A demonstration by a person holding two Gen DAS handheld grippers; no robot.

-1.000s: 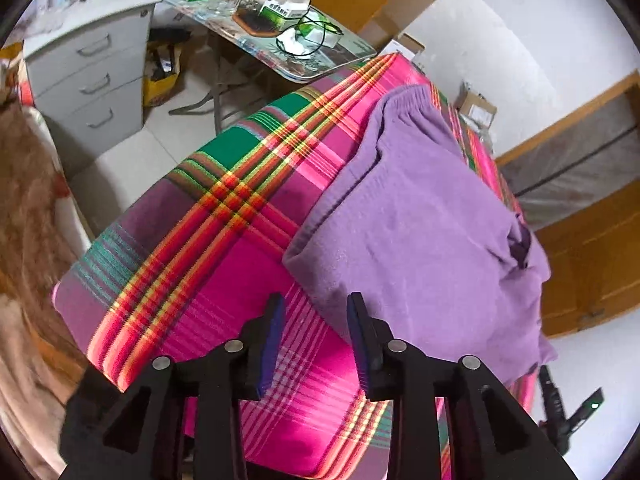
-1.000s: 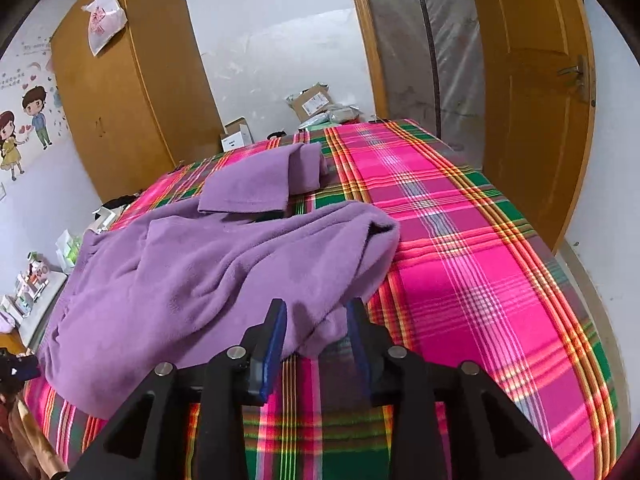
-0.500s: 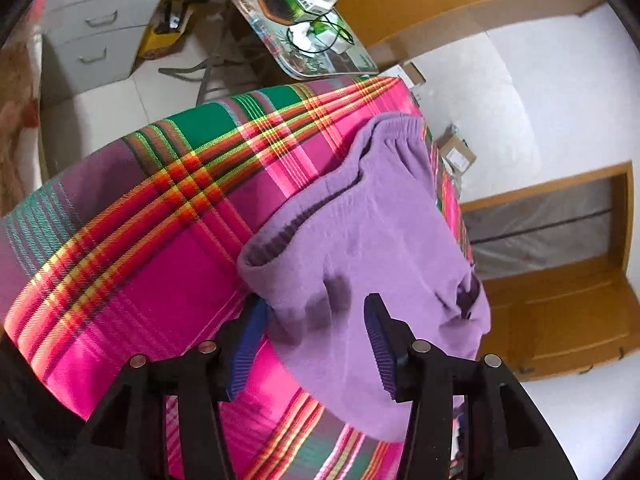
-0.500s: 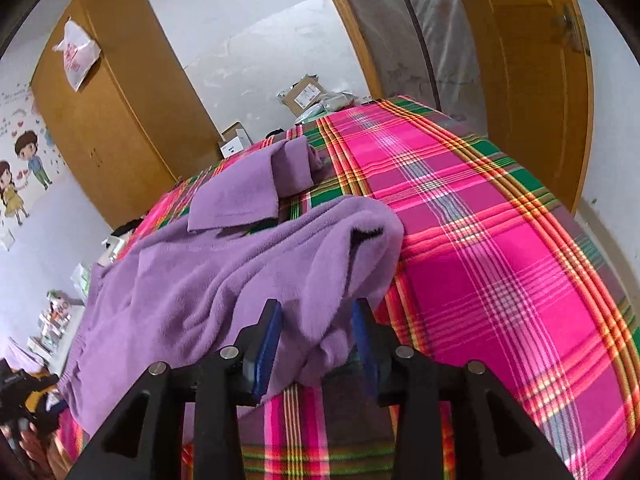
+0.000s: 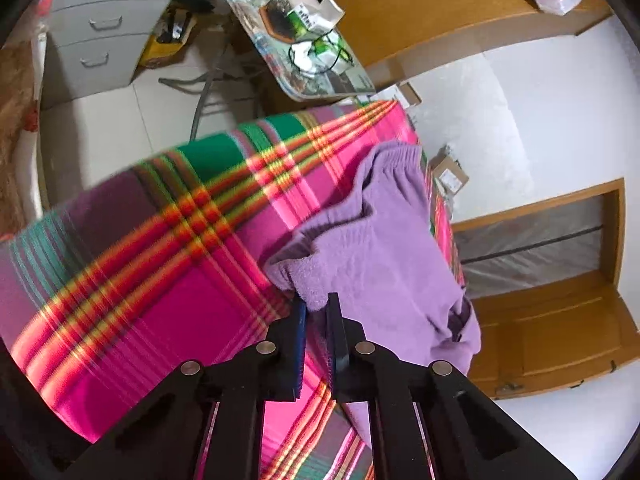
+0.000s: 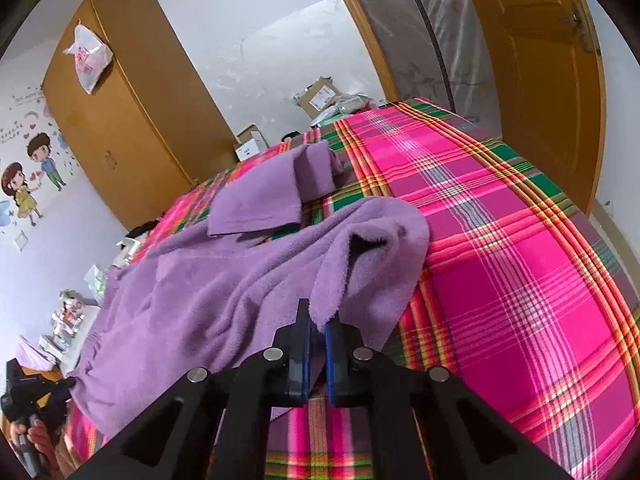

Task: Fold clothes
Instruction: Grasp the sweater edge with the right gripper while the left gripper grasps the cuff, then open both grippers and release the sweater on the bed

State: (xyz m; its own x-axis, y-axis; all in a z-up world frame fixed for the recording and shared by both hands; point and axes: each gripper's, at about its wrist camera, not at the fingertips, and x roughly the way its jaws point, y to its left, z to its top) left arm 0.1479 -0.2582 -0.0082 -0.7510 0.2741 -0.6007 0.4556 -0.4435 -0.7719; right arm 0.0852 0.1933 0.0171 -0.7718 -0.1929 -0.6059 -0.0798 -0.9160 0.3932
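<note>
Both grippers are clamped on the purple fleece garment [image 6: 224, 288] right now. The left gripper [image 5: 316, 312] has a corner of the cloth pinched between its tips, with the rest of the garment running ahead and to the right of the fingers across the plaid bedspread [image 5: 140, 280]. The right gripper [image 6: 317, 322] is biting another hem edge, and the bulk of the fleece spreads ahead and off to the left of its fingers.

What worries me: both bites look pretty shallow, just the edge of the fabric. Fleece is floppy and a bit heavy, so if they lift or pull apart fast I'd guess a corner slips out and the fold goes lopsided. The garment is also rumpled, so it could easily bunch.

Hard to tell how many layers each gripper actually has. The left view is motion-blurred on the near side, and the cloth's lower edge is cut off behind the gripper bodies. Another folded purple piece [image 6: 272, 196] lies further ahead, and I can't tell if it's separate.
</note>
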